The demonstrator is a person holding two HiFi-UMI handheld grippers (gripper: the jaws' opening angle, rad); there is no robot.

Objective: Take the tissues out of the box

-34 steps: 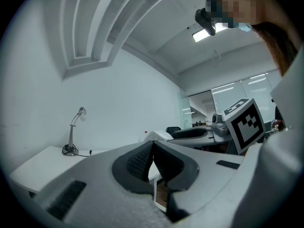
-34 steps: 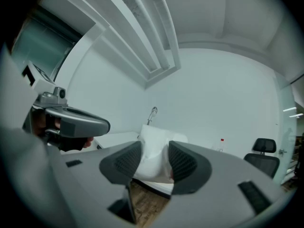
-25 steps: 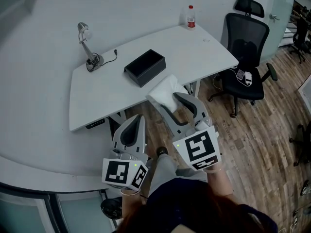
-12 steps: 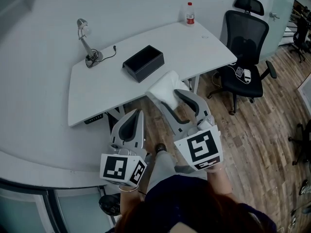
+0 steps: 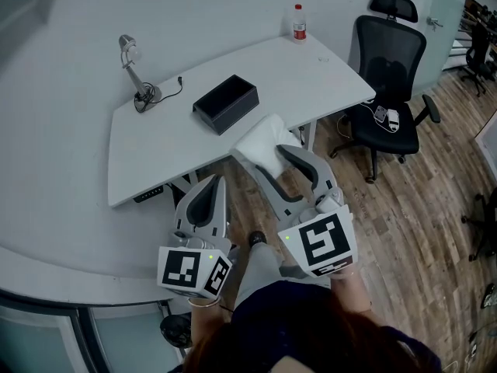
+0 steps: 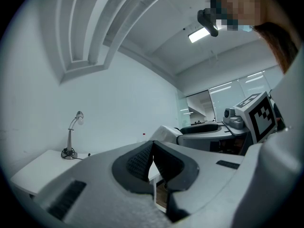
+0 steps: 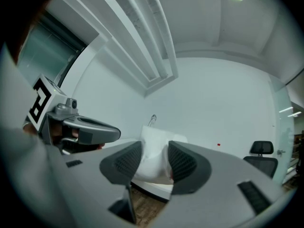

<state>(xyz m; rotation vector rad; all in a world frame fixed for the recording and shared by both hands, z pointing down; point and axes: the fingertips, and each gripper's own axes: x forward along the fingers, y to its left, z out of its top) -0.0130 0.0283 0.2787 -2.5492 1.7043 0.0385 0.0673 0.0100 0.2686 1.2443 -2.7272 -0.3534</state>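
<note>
The black open-topped box [image 5: 226, 102] sits on the white desk [image 5: 155, 150], near its middle. My right gripper [image 5: 264, 155] is held off the desk's front edge, over the floor, shut on a white wad of tissues [image 5: 265, 137]. The right gripper view shows the tissues [image 7: 153, 151] pressed between both dark pads [image 7: 124, 161]. My left gripper [image 5: 211, 183] hangs beside it on the left, jaws shut with nothing in them; its pads [image 6: 140, 159] meet in the left gripper view, where the tissues [image 6: 165, 133] also show.
A desk lamp [image 5: 132, 70] with its cable stands at the desk's far left, and a bottle [image 5: 298, 22] at the far right corner. A black office chair [image 5: 390, 68] stands right of the desk on wooden flooring [image 5: 419, 208]. The person's legs are below the grippers.
Nothing has visibly changed; both grippers keep their places and the tissues stay gripped, with only a slight shift of the head view.
</note>
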